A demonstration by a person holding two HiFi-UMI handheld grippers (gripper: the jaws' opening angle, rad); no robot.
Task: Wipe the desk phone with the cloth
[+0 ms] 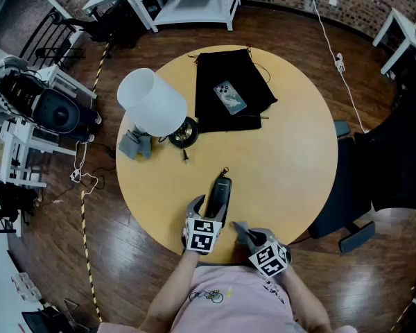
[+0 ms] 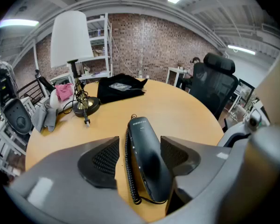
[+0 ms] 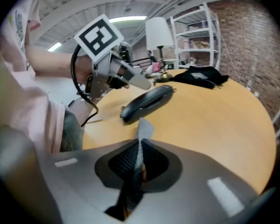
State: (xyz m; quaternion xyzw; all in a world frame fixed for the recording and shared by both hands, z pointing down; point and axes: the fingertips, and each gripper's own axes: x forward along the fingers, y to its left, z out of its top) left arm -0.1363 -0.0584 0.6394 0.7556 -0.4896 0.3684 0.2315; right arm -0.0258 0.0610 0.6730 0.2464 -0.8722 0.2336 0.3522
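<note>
**Item 1, desk phone (image 1: 220, 189).** Dark handset, lying flat on the round table (image 1: 291, 151) close to my edge. Its long axis ran from me toward the table's middle. A coiled cord (image 2: 129, 171) lay along its left side. There was pale lettering at its far end, too small for me to read.

**Item 2, left gripper (image 2: 139, 143).** The jaws stood well apart, straddling the handset's near half. The left pad was clear of it, with the cord in the gap. I could not tell whether the right pad touched.

**Item 3, right gripper (image 3: 139, 149).** The jaws were closed on a strip of grey cloth (image 3: 143, 130), which stuck out past the tips. It sat near the phone's near end, to its right.

**Item 4, other goods.** Lamp (image 1: 152, 103) with a white shade. Spare grey rag (image 1: 134, 144) at its base. Black fabric (image 1: 229, 75) on the far side, with a smartphone (image 1: 229, 97) on it.

**View notes.** Only the right gripper view showed the left gripper side-on, with its marker cube (image 3: 99, 37). Only the left gripper view showed a pink bundle (image 2: 64, 91) behind the lamp.
</note>
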